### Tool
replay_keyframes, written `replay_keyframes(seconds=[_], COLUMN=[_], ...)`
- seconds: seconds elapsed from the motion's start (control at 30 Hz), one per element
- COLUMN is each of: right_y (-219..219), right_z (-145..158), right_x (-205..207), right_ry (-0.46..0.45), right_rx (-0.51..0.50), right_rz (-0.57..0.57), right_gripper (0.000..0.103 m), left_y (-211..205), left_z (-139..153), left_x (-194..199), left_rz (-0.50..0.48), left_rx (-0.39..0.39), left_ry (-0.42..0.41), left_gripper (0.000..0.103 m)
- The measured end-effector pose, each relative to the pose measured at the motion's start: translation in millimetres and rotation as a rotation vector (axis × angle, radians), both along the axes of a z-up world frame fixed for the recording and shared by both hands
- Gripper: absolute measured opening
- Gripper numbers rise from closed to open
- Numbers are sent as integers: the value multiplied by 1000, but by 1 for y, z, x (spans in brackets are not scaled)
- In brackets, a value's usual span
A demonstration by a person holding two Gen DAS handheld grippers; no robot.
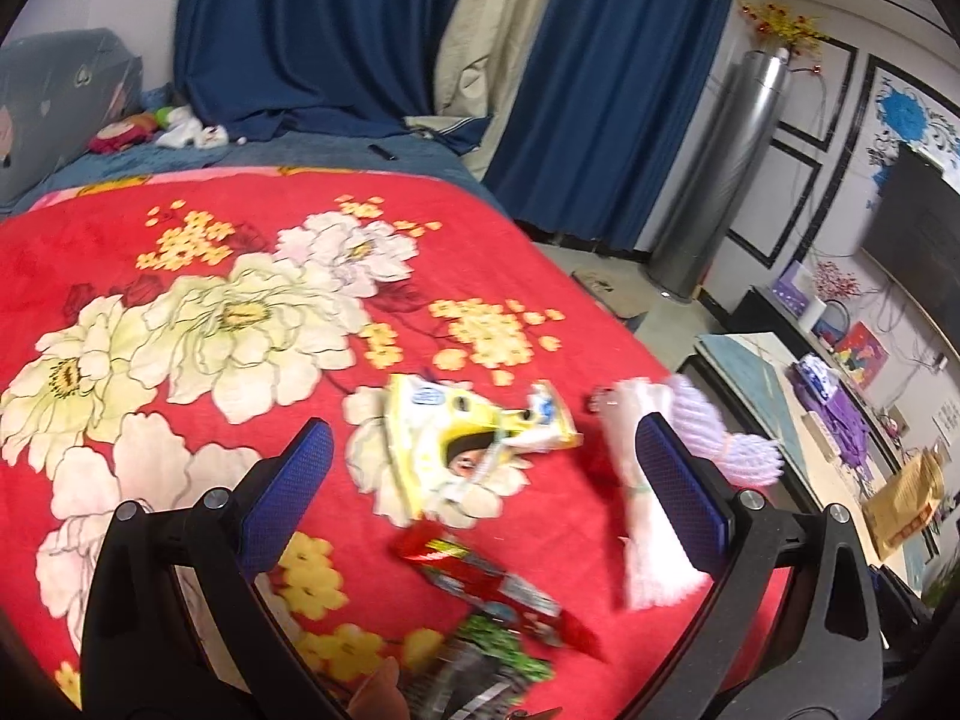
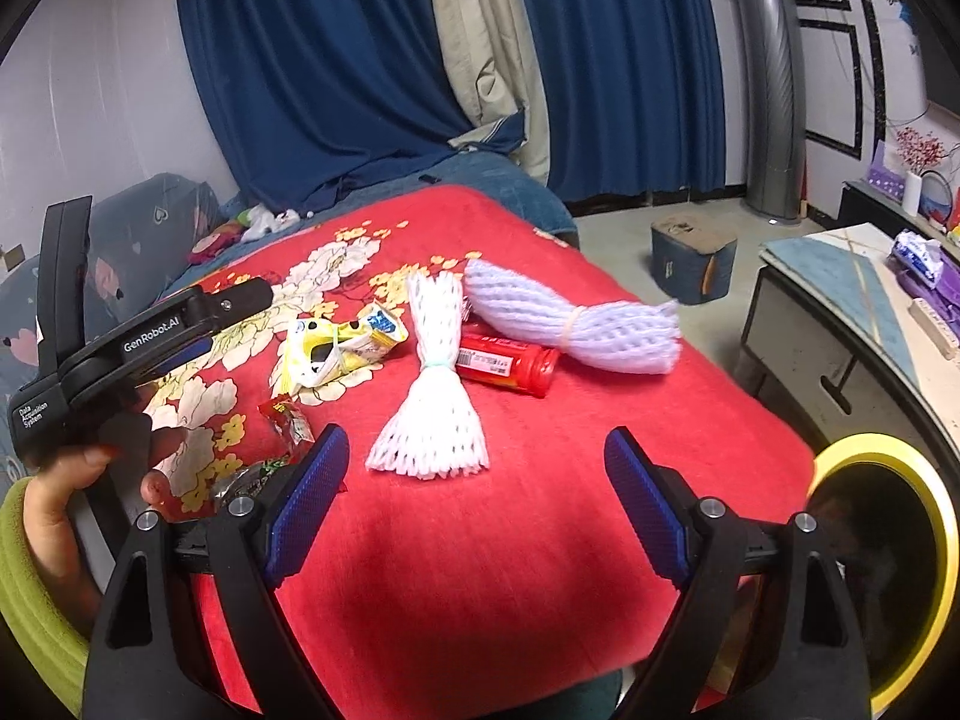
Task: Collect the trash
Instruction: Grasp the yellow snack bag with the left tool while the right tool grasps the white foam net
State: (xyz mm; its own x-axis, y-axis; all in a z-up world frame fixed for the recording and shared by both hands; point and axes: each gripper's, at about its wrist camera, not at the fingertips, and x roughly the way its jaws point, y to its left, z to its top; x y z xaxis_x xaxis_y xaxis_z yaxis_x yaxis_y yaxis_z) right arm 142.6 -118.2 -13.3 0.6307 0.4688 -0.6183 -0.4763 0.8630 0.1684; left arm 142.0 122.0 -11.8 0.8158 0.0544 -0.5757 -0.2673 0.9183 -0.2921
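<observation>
Trash lies on a red flowered blanket (image 2: 510, 540). It includes a white foam net (image 2: 435, 396), a purple foam net (image 2: 570, 324), a red bottle (image 2: 507, 363), a yellow wrapper (image 2: 333, 348), a small red wrapper (image 2: 288, 420) and a green wrapper (image 2: 252, 480). My right gripper (image 2: 477, 450) is open just short of the white net and holds nothing. My left gripper (image 1: 486, 468) is also open. It hovers over the yellow wrapper (image 1: 468, 438) and a red wrapper (image 1: 492, 588), with the white net (image 1: 636, 516) by its right finger. A hand holds that gripper (image 2: 240, 321) at the left.
A bin with a yellow rim (image 2: 876, 447) stands at the bed's right edge. Beyond the bed are a dark box on the floor (image 2: 693, 261), a low white table (image 2: 840, 300) and a silver column (image 2: 774, 90). Blue curtains hang behind, and pillows and toys lie at the far left.
</observation>
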Motion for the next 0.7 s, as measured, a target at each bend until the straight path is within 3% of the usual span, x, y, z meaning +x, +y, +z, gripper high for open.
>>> replay_keyframes(seconds=[0.37, 0.7], right_y=[20, 41], right_z=[-25, -45], right_x=[32, 46], right_ry=[80, 143], right_rx=[-4, -11], right_rz=[16, 49], right_gripper=[84, 81], left_y=[33, 39], left_z=[-32, -60], left_x=[18, 34], left_rz=[-13, -66], left_rx=[-92, -221], left_ry=[91, 152], left_gripper=[92, 76])
